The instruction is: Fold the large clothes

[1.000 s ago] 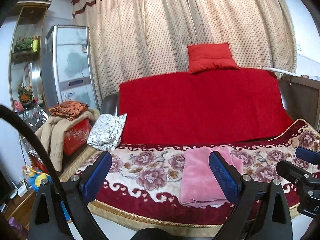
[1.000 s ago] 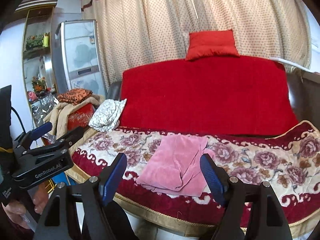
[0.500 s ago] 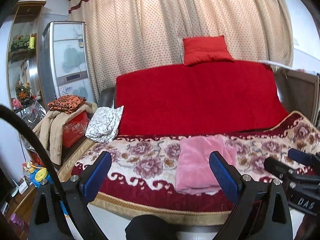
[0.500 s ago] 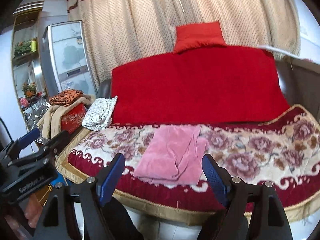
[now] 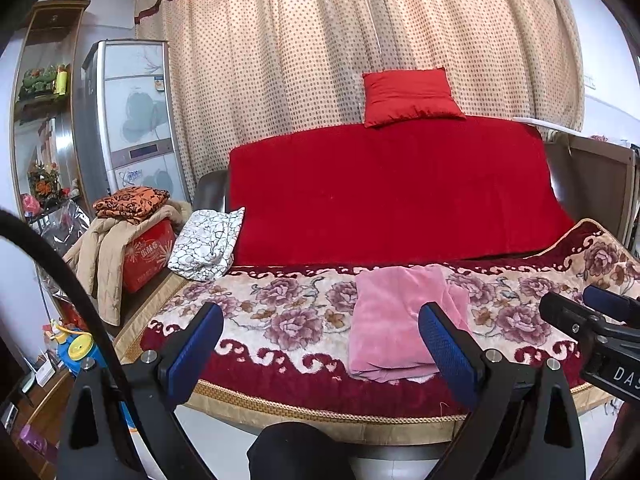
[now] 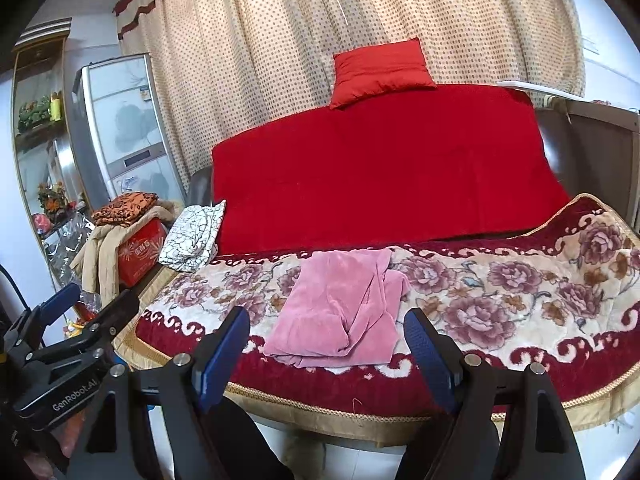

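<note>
A pink garment (image 5: pixel 394 316) (image 6: pixel 340 312) lies folded in a rough rectangle on the flowered blanket (image 5: pixel 288 312) (image 6: pixel 500 300) of a red-backed sofa, near its front edge. My left gripper (image 5: pixel 320 344) hangs in front of the sofa edge, open, nothing between its blue pads. My right gripper (image 6: pixel 326 350) is likewise open and empty, short of the garment. Each gripper shows at the edge of the other's view: the right gripper (image 5: pixel 588 316) and the left gripper (image 6: pixel 88 308). Neither touches the cloth.
A red cushion (image 5: pixel 410 96) sits on top of the sofa back (image 5: pixel 392 188). At the left end lie a black-and-white cloth (image 5: pixel 208 244), a beige coat and orange cloth over a red box (image 5: pixel 148 252). A tall appliance (image 5: pixel 128 120) and shelves stand left. A dark knee (image 5: pixel 296 452) shows below.
Both views have drawn back and tilted slightly, so the sofa and pink garment sit a little lower and farther. The garment has not moved; both grippers stayed open.
</note>
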The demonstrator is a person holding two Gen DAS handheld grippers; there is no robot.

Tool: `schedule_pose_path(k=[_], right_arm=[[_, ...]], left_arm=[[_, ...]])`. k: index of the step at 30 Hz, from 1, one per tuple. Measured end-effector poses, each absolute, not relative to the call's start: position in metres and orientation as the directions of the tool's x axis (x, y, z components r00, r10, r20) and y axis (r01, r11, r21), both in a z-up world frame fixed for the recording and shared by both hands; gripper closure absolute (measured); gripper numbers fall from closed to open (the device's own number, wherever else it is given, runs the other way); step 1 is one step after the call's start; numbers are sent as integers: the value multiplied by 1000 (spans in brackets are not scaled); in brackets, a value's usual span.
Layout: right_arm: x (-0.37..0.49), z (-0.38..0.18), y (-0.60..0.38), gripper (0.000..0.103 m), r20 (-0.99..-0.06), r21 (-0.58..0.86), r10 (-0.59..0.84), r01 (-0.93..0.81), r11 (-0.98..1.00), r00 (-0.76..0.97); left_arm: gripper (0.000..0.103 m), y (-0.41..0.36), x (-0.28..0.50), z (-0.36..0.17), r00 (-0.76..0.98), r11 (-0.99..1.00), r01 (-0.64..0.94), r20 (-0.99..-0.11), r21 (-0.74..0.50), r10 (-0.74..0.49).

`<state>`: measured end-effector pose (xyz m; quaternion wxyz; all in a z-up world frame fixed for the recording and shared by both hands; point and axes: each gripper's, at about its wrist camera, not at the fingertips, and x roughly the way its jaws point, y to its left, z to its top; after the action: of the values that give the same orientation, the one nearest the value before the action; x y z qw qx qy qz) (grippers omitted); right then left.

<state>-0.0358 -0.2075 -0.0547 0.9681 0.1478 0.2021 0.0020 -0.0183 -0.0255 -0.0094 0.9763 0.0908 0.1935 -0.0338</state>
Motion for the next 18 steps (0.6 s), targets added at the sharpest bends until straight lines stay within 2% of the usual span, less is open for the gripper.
schedule_pose_path(k=[18], right_arm=[[-37, -55, -201, 21, -398, 280, 66, 53, 959, 915]], left_arm=[[5, -24, -19, -11, 915, 980, 119, -400, 161, -45]])
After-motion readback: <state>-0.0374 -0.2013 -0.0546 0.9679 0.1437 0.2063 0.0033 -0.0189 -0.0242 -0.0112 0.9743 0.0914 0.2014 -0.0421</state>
